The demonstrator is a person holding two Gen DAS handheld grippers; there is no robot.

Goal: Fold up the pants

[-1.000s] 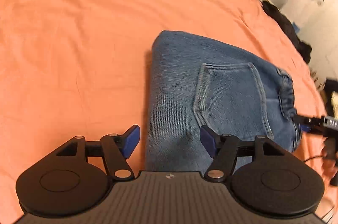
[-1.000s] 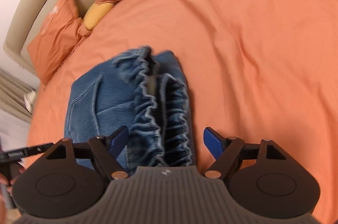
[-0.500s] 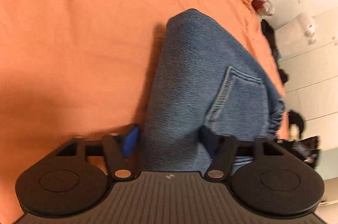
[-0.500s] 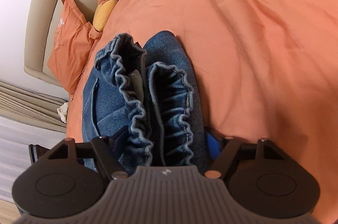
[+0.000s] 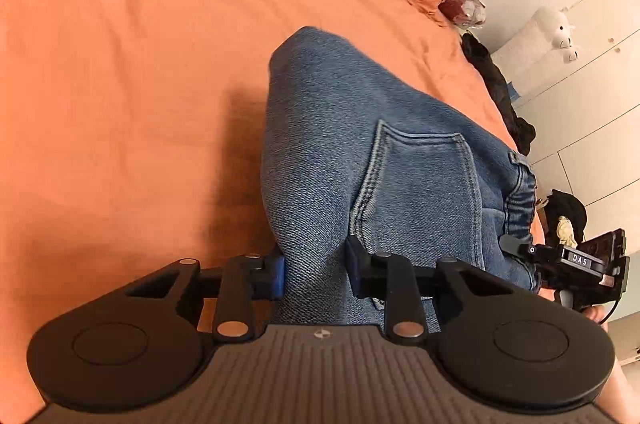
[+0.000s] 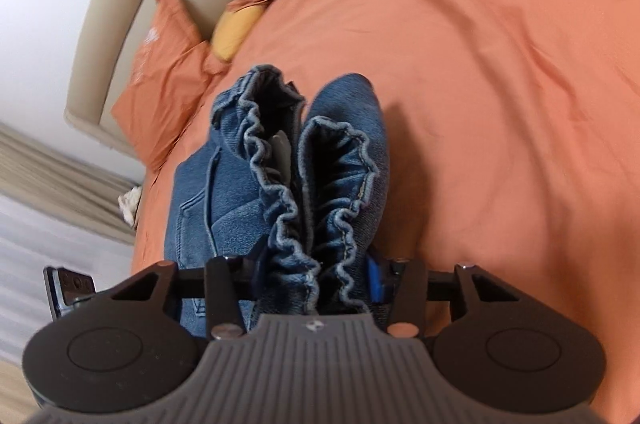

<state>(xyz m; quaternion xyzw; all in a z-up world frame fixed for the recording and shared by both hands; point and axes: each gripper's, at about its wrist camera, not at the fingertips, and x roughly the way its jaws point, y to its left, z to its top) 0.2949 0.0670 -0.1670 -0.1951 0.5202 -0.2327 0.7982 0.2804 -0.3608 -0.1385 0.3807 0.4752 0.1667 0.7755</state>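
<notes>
Folded blue denim pants (image 5: pixel 360 152) with a back pocket face up are held above an orange bed (image 5: pixel 120 44). My left gripper (image 5: pixel 316 270) is shut on the folded edge of the bundle. In the right wrist view the elastic ruffled waistband (image 6: pixel 316 184) of the pants stands up between the jaws, and my right gripper (image 6: pixel 316 276) is shut on it. The pants cast a shadow on the sheet beside them. The right gripper also shows at the far right of the left wrist view (image 5: pixel 568 264).
Orange pillows (image 6: pixel 168 80) and a yellow one (image 6: pixel 236 32) lie by the beige headboard (image 6: pixel 120 4). Dark clothes (image 5: pixel 500 88) hang off the bed's far edge near white cupboards (image 5: pixel 580 64). Open orange sheet lies to the left in the left wrist view.
Both grippers have closed on the pants: they stood open a second ago, then came around the bundle. The pants have lifted off the sheet and bunched up.
</notes>
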